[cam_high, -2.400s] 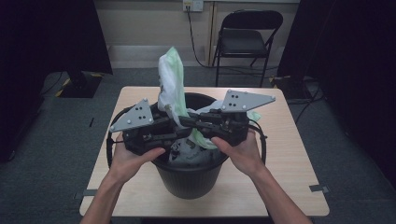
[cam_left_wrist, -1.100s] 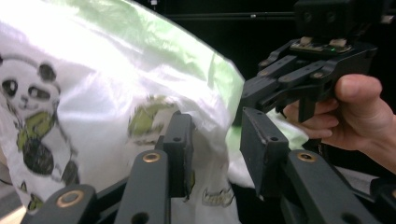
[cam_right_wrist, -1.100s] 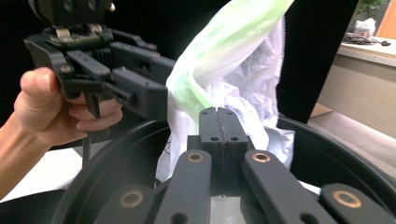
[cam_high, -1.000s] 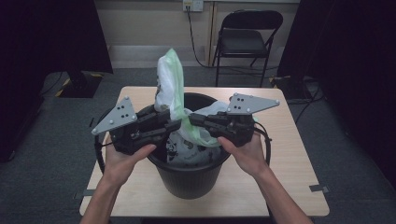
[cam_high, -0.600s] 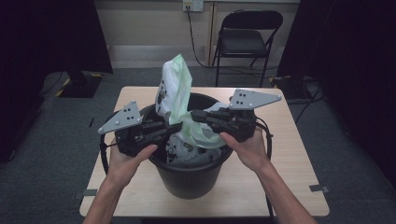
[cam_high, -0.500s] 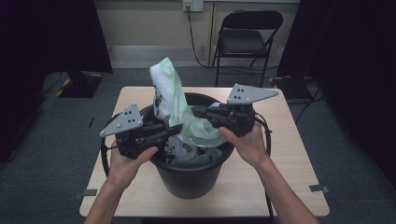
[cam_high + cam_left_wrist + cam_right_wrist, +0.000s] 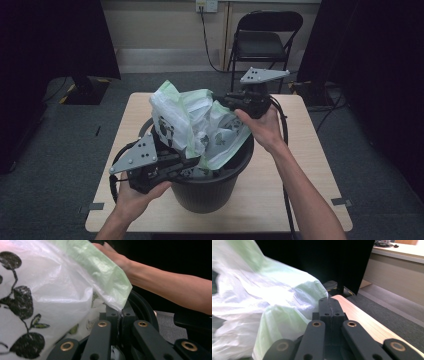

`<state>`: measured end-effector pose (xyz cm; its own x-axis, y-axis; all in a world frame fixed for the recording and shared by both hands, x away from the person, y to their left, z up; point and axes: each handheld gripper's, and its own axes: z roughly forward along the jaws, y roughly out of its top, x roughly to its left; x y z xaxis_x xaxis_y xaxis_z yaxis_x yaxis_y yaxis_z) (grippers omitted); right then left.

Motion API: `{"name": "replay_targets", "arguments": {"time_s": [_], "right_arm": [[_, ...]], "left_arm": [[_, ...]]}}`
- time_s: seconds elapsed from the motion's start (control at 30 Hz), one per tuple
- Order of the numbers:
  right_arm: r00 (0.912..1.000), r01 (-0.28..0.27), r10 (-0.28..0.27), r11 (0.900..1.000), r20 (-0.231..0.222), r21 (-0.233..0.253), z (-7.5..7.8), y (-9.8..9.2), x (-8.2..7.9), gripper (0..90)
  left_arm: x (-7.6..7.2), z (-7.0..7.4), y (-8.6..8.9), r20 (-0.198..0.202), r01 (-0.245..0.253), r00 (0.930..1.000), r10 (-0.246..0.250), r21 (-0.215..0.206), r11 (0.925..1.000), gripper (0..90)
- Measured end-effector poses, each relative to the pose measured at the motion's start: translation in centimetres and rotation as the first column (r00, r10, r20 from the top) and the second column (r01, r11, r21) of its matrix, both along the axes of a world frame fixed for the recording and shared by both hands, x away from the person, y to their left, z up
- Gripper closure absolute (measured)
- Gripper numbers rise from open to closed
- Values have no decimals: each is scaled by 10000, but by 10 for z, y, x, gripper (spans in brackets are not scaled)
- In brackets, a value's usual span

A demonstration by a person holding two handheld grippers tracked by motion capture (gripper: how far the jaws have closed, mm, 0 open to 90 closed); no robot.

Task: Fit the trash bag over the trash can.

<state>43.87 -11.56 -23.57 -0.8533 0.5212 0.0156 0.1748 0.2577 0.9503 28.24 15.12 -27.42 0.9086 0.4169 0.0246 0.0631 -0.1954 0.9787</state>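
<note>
Tabletop bin (image 7: pixel 212 187): both jaws clamp the bag (image 7: pixel 197 127), stretched from near-left to far-right.

Bare forearms; black gripper (image 7: pixel 197 162) linkages with brass pivots, grey three-cornered plates, black trailing cables.

The grippers (image 7: pixel 197 162) have drawn apart, spreading the bag (image 7: pixel 197 125) over the bin (image 7: pixel 210 187).

Black folding chair (image 7: pixel 266 37) behind wooden table (image 7: pixel 310 165), grey carpet (image 7: pixel 65 150), black curtains (image 7: pixel 50 40).
</note>
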Motion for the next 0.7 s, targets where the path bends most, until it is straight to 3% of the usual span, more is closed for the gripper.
{"name": "replay_targets", "arguments": {"time_s": [0.27,0.5,0.7], "right_arm": [[9941,1053,-1049,9943,-273,139,-5,-11,25,900],[9974,692,-689,9975,-218,147,-9,-12,16,900],[9991,421,-420,9989,-60,229,-8,-10,6,900]], "left_arm": [[-1,1,3,24,-11,10000,11,-34,10000,865],[1,20,15,358,-359,9986,380,-577,9977,558],[-1,36,22,620,-740,9949,800,-936,9929,412]]}}
